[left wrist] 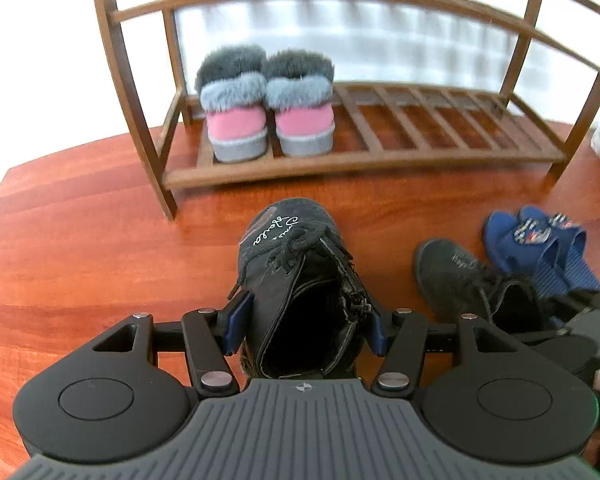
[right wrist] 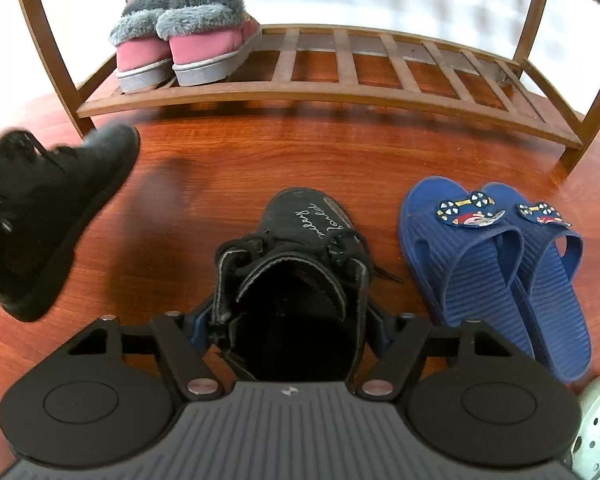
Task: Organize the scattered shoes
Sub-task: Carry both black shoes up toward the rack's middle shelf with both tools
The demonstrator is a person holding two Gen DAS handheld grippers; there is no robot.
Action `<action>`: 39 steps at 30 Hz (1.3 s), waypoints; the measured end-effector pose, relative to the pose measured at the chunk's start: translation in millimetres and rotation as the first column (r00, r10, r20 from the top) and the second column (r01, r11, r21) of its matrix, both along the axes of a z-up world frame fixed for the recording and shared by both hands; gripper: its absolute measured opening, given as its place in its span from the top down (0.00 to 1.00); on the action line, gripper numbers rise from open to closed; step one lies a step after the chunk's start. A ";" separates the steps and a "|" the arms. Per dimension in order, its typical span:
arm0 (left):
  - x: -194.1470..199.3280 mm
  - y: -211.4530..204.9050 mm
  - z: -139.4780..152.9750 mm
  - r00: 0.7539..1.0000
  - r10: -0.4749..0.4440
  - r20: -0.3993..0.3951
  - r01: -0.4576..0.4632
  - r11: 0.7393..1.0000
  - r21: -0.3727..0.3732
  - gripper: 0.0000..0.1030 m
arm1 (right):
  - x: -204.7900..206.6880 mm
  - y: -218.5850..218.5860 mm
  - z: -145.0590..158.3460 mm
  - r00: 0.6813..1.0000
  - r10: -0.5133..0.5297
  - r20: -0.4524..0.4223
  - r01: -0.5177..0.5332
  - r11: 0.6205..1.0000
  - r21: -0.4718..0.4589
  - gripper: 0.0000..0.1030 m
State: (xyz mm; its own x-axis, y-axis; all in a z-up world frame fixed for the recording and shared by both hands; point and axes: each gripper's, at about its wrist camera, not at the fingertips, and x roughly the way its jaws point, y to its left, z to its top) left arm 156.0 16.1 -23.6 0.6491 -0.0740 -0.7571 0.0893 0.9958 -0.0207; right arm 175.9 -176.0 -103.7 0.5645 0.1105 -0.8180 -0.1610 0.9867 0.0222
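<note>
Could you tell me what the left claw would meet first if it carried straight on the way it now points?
Probably the wooden tabletop just short of the shoe rack, with the toe of the black boot it grips arriving first. Depth is hard to judge here.

Glossy reddish-brown wooden tabletop [left wrist: 80,240], with a brown slatted wooden shoe rack [left wrist: 420,128] against a bright, washed-out white backdrop [left wrist: 380,40].

Furry slippers [right wrist: 184,48] sit on the rack [right wrist: 340,88], at its left end. Before the rack on the worktop [right wrist: 260,152], a boot [right wrist: 296,264] stands; sandals [right wrist: 496,264] lie just right of it, another boot [right wrist: 48,216] left.
</note>
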 end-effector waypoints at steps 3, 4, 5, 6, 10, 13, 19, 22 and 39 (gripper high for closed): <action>0.5 4.4 15.6 1.000 0.004 0.022 -0.004 1.000 -0.008 0.43 | 0.1 -2.2 4.4 1.000 -0.006 0.003 0.006 1.000 0.012 0.41; 0.7 5.8 23.7 0.999 0.006 0.039 -0.005 1.000 -0.008 0.43 | 0.1 -3.0 5.9 1.000 -0.008 0.005 0.008 1.000 0.016 0.42; 1.2 6.8 29.9 0.999 0.007 0.051 -0.006 1.000 -0.008 0.43 | 0.2 -3.3 8.1 1.000 -0.009 0.005 0.009 1.000 0.023 0.43; 1.7 7.3 34.9 0.998 0.007 0.062 -0.006 1.000 -0.008 0.43 | 0.5 -3.5 10.5 1.000 -0.010 0.005 0.010 0.999 0.032 0.44; 4.3 10.6 60.0 0.994 0.016 0.111 -0.014 1.000 -0.020 0.43 | -0.8 -5.0 23.7 1.000 -0.010 0.022 0.009 0.999 0.050 0.45; 4.2 11.9 77.7 0.988 0.019 0.154 -0.016 1.000 -0.020 0.43 | -2.7 -7.8 43.4 0.999 -0.015 0.050 0.012 0.997 0.071 0.45; 9.4 17.9 120.2 0.974 0.020 0.226 -0.016 1.000 -0.022 0.43 | -7.2 -14.2 74.4 0.996 -0.030 0.085 0.020 0.994 0.110 0.45; 25.0 24.0 135.9 0.968 0.031 0.248 -0.030 1.000 -0.009 0.43 | -9.8 -16.7 86.9 0.995 -0.035 0.094 0.022 0.991 0.132 0.45; 139.1 33.0 157.8 0.965 0.068 0.253 -0.088 0.994 0.068 0.43 | -35.6 -27.7 117.5 0.983 -0.131 0.125 0.109 0.979 0.173 0.45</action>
State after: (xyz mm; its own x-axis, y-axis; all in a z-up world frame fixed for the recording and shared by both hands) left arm 295.1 49.2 134.2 0.8198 0.0367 -0.5714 0.0041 0.9975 0.0700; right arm 140.3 -203.8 13.8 0.6860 0.1623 -0.7093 -0.0542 0.9835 0.1726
